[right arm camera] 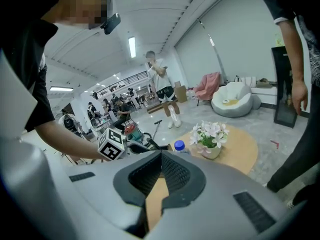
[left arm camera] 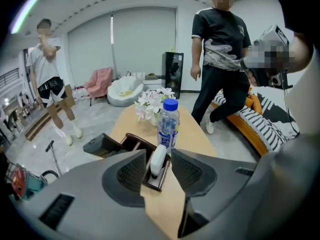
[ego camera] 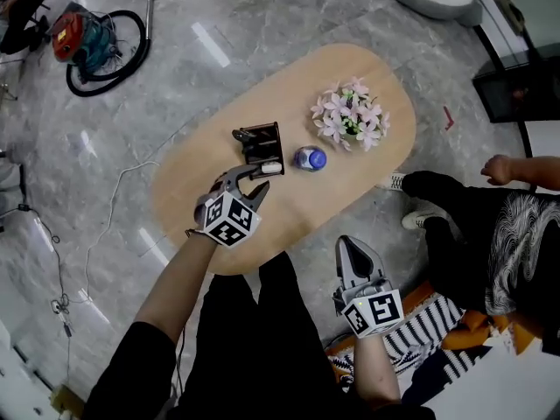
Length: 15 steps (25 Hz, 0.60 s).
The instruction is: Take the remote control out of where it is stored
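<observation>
A white remote control (ego camera: 272,168) lies at the near end of a dark holder (ego camera: 259,141) on the oval wooden table (ego camera: 219,234). My left gripper (ego camera: 262,178) is right at it. In the left gripper view the remote control (left arm camera: 158,162) stands in the holder's (left arm camera: 134,143) near slot, between the open jaws of the left gripper (left arm camera: 158,153); the pads do not press on it. My right gripper (ego camera: 353,245) hangs off the table's near edge with its jaws shut and empty, and in its own view the right gripper (right arm camera: 161,155) points at the table.
A water bottle (ego camera: 310,157) stands just right of the holder, with a pot of pink flowers (ego camera: 350,116) behind it. A person (ego camera: 477,213) stands at the table's right end. A vacuum cleaner (ego camera: 83,35) and a cable lie on the floor at the left.
</observation>
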Motion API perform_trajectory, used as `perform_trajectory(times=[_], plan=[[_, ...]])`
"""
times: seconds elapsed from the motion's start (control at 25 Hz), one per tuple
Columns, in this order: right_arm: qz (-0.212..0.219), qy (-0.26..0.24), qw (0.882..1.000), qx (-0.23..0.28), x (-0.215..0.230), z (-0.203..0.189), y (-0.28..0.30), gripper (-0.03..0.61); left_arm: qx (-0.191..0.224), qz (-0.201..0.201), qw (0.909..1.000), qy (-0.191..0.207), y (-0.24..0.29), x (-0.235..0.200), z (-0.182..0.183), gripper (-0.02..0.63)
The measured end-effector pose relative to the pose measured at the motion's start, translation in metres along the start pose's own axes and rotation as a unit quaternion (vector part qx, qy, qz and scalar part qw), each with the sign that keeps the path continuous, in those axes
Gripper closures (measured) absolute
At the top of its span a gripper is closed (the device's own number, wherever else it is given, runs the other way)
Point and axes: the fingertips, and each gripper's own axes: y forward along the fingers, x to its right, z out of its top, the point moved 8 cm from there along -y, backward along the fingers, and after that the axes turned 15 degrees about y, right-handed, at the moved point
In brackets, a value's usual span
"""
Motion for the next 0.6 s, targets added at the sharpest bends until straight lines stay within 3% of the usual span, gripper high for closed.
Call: perform_trajectory(times=[0.6], plan=[[-0.050,0.043,0.998,-0.004,0.028,-0.034,-0.034,0.571,-0.074,-0.021,0.9896,0.121,0.072,0.003,-0.004,0.472]])
